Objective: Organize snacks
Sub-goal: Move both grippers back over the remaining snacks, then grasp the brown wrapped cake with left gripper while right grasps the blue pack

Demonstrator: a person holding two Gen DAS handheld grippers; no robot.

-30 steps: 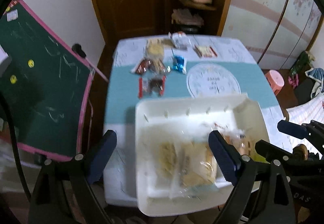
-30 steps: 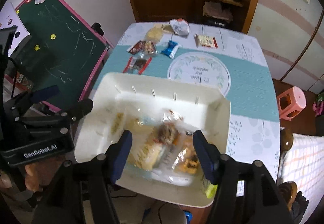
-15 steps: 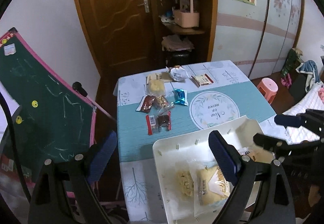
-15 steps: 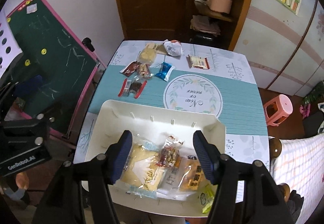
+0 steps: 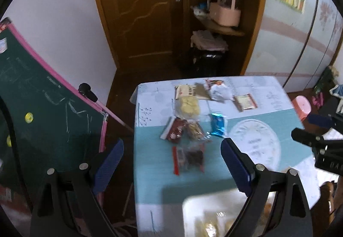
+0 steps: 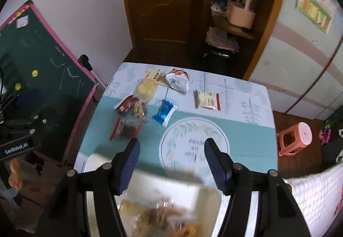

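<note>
While both grippers hover with fingers spread and empty, loose snack packets [image 6: 163, 112] dot the bench [image 6: 246, 129]; white tray [image 5: 193, 204] sits blurred below.

Roughly seven loose snack packets [image 6: 164, 113], one white tray [image 6: 94, 163].

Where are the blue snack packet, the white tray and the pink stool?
blue snack packet [image 6: 164, 113]: right wrist view, wrapper's middle.
white tray [image 6: 94, 162]: right wrist view, bare far-left corner.
pink stool [image 6: 300, 134]: right wrist view, seat top.
</note>
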